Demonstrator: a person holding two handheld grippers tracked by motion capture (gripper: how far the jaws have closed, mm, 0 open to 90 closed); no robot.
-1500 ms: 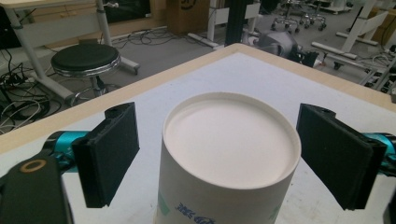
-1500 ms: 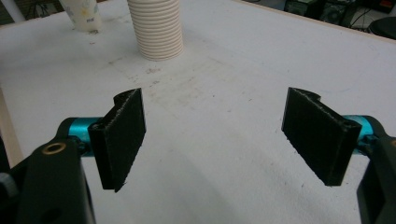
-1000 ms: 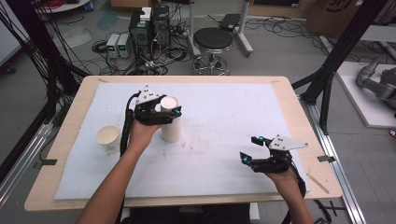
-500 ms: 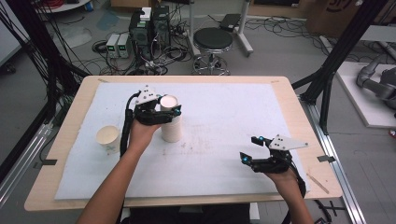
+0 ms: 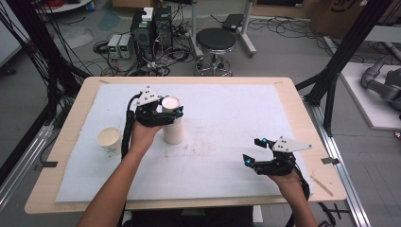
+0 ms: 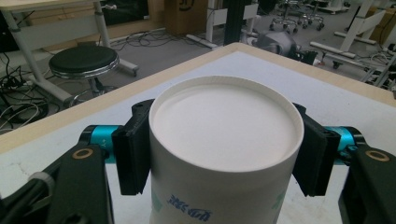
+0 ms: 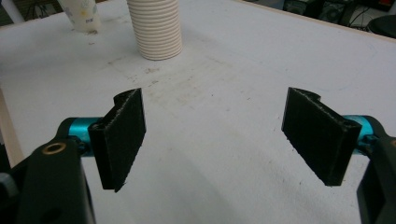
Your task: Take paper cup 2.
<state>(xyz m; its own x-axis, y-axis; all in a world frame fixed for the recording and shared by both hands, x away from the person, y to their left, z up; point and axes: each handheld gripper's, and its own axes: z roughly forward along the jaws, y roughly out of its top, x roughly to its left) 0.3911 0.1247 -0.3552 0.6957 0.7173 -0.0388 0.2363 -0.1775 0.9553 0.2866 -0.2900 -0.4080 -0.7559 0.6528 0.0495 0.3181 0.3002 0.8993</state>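
2 grippers and 2 cup items sit over the white mat [image 5: 222,142]. Low in the frame's lower right, the right gripper [image 5: 253,150] hovers level above the mat, jaws spread wide and empty, its hand [image 5: 288,177] entering from the bottom edge. At centre left, the left gripper [image 5: 171,111] is at the top of 1 stack of paper cups [image 5: 173,128], which stands upright on the mat; its jaws have just been closing and now pinch the top cup's rim from both sides. The left forearm reaches up diagonally from the bottom. Neither hand has shifted since the earlier frame. 1 single paper cup [image 5: 108,140] stands apart, left.
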